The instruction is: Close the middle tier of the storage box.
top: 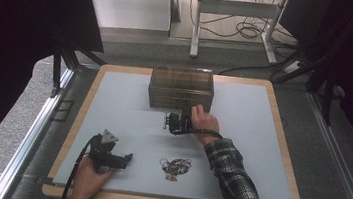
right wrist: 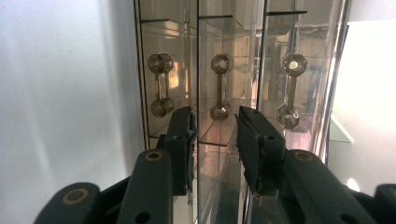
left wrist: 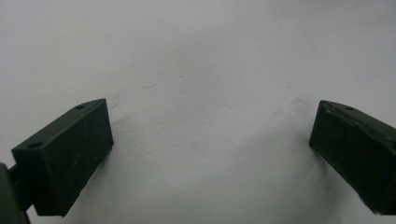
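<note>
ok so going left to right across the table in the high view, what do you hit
left gripper → pile of bands → right gripper, at the front of the clear drawer box

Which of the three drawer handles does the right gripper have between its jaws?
The middle handle: in the right gripper view, the right gripper has a jaw on either side of its lower end, while the handles to its left and right lie outside.
</note>
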`<act>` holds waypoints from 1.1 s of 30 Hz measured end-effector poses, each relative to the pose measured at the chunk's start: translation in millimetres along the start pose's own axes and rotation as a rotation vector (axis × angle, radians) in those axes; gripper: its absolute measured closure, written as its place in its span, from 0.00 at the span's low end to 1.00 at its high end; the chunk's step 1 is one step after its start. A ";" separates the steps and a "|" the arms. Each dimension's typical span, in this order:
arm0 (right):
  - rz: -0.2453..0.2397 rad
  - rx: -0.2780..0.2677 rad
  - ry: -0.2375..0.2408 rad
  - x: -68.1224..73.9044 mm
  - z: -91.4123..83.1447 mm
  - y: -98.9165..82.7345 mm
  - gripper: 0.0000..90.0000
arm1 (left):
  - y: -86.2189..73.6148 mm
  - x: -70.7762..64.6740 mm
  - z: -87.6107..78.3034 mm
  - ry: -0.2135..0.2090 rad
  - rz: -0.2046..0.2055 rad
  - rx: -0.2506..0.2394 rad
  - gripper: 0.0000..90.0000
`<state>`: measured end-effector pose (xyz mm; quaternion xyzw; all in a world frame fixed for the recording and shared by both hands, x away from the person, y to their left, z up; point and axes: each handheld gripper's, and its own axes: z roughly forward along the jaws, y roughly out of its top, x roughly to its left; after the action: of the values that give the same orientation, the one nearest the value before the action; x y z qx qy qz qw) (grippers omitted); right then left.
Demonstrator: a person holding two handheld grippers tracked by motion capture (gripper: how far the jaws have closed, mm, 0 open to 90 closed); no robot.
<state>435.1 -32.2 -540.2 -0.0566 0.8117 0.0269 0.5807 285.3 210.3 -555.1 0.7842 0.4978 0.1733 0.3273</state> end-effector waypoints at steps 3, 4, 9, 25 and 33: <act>-0.003 -0.001 -0.005 0.7 1.9 0.6 0.75 | 0.0 0.0 0.0 -0.001 0.000 0.000 0.00; -0.008 0.005 -0.001 0.7 2.6 0.9 0.76 | 0.0 0.1 0.0 -0.001 0.000 0.000 0.00; -0.014 0.006 -0.013 0.9 5.1 0.8 0.78 | 0.0 0.0 0.0 0.000 0.000 0.000 0.00; -0.028 0.000 -0.038 0.4 7.1 6.1 0.88 | 0.0 0.2 -0.1 0.000 0.002 0.002 0.00; -0.017 -0.006 -0.022 -0.8 5.3 5.4 0.89 | 0.0 0.0 0.0 0.000 0.000 0.000 0.00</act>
<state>439.7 -26.2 -541.3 -0.0648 0.8045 0.0249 0.5899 285.3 210.3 -555.1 0.7843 0.4977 0.1731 0.3274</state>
